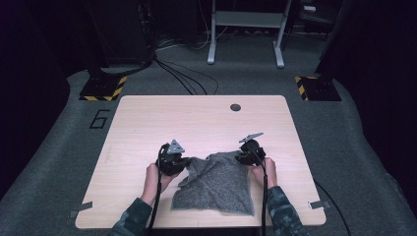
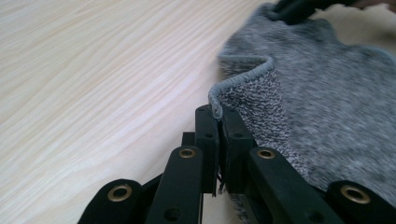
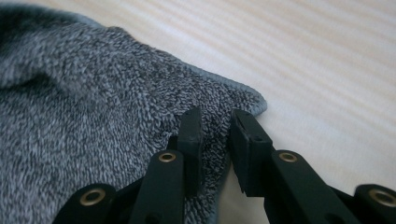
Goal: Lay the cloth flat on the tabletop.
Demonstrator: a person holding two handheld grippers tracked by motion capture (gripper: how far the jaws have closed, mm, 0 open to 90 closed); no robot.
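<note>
table (image 1: 147, 128): light wood | grey towel (image 1: 216, 184): rumpled on the near half, between both grippers | left gripper (image 1: 181, 162): jaws pinching the towel's hemmed left edge | right gripper (image 1: 242, 158): jaws slightly apart, straddling the towel's far right corner, not yet pressing

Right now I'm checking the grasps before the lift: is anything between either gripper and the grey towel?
Nothing visible. The left gripper is already shut on a corner edge of the grey towel. The right gripper straddles the other corner, with towel and bare table around it.
</note>
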